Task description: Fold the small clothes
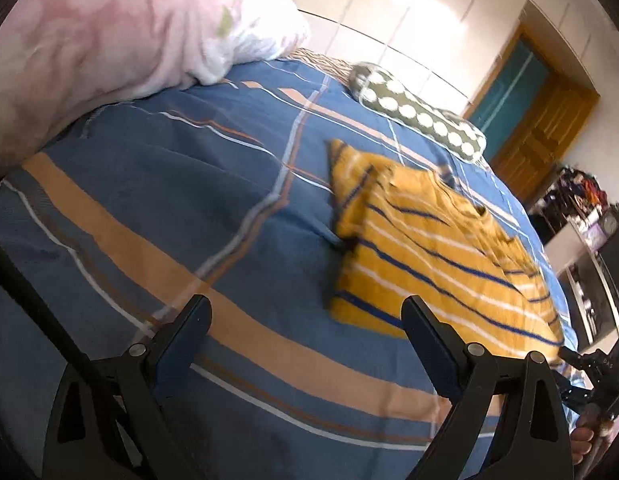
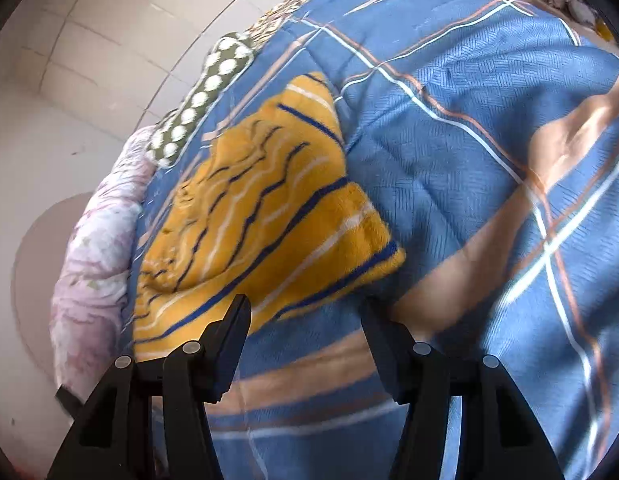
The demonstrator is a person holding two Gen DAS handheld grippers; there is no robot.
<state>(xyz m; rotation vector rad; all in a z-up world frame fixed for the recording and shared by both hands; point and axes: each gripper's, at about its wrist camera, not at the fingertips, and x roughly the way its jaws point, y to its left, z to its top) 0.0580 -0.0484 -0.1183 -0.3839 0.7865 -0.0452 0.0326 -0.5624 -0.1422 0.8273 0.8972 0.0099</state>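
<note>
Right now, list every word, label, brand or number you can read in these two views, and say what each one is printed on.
No text can be read with confidence.
Right gripper: faint pale marks on its black body at the edge of the left view, too small and blurred to read.
Yellow striped garment: stripes only, no label showing.
Blue bedspread, dotted cushion, pink quilt: patterns only, no writing.
Shelf clutter: too blurred.

The left gripper (image 1: 305, 312) is held with its fingers spread wide and nothing between them. The right gripper (image 2: 305, 312) is likewise held agape and empty, tilted downward.
</note>
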